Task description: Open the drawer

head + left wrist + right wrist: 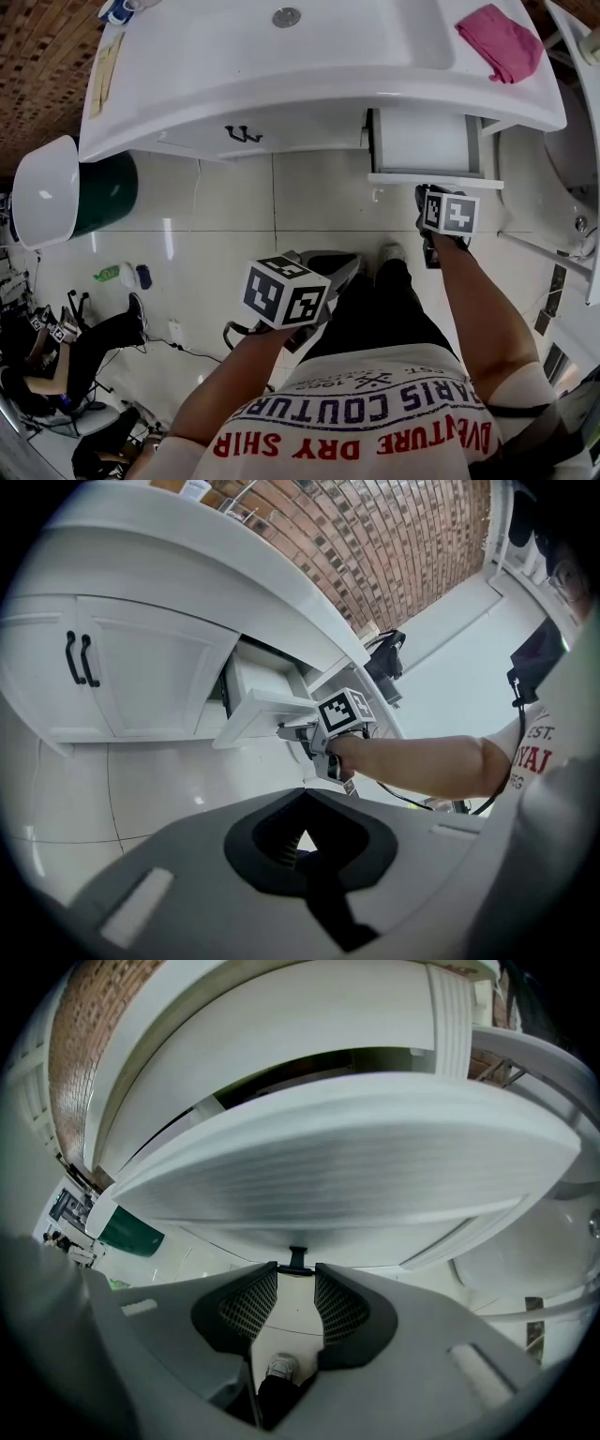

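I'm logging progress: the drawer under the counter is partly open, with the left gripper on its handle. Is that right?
One slip: the right gripper, not the left, is on the handle, as the head view and the right gripper view show. The drawer is partly open; the left gripper hangs back over the floor.

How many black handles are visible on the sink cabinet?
3. Two door handles sit side by side, left of the open drawer. The drawer handle is gripped between the right tongs. More may be hidden.
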`<action>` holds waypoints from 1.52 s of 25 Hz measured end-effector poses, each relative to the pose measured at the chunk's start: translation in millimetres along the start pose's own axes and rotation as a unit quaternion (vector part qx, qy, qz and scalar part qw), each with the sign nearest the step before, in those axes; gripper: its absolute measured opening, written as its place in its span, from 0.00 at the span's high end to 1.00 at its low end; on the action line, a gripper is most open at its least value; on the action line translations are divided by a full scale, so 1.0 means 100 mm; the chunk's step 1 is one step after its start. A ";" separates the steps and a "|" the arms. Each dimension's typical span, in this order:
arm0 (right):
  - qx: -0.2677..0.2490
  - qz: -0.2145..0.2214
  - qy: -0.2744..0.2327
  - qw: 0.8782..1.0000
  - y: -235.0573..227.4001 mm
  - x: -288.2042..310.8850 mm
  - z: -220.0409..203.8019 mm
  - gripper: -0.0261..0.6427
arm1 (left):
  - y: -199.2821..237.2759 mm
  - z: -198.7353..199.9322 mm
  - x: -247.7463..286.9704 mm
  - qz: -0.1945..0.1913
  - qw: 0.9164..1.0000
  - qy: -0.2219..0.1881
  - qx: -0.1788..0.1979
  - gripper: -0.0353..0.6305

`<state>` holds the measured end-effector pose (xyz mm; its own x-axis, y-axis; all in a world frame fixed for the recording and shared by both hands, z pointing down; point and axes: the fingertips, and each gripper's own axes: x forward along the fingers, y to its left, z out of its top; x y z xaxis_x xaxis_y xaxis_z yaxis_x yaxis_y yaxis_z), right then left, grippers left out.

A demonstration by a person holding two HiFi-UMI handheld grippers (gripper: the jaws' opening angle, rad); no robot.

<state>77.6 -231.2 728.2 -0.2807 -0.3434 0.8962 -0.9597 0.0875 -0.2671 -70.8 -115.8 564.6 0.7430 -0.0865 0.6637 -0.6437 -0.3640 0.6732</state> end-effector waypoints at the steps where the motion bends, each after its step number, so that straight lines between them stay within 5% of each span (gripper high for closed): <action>1: 0.001 0.000 0.000 1.000 0.01 0.00 -0.02 0.77 | 0.00 -0.01 -0.01 0.002 1.000 0.000 0.001 0.96; 27: 0.019 -0.012 0.004 1.000 0.04 -0.13 -0.38 0.77 | -0.03 -0.15 -0.06 -0.014 0.999 0.021 0.022 0.96; 38: 0.016 -0.010 0.055 0.998 0.05 -0.24 -0.48 0.72 | 0.00 -0.09 -0.10 -0.036 0.998 0.027 0.047 0.96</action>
<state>79.0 -177.3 722.7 -0.2639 -0.2405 0.9341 -0.9644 0.0505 -0.2595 -79.9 -106.5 560.2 0.7742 -0.0085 0.6328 -0.5671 -0.4533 0.6877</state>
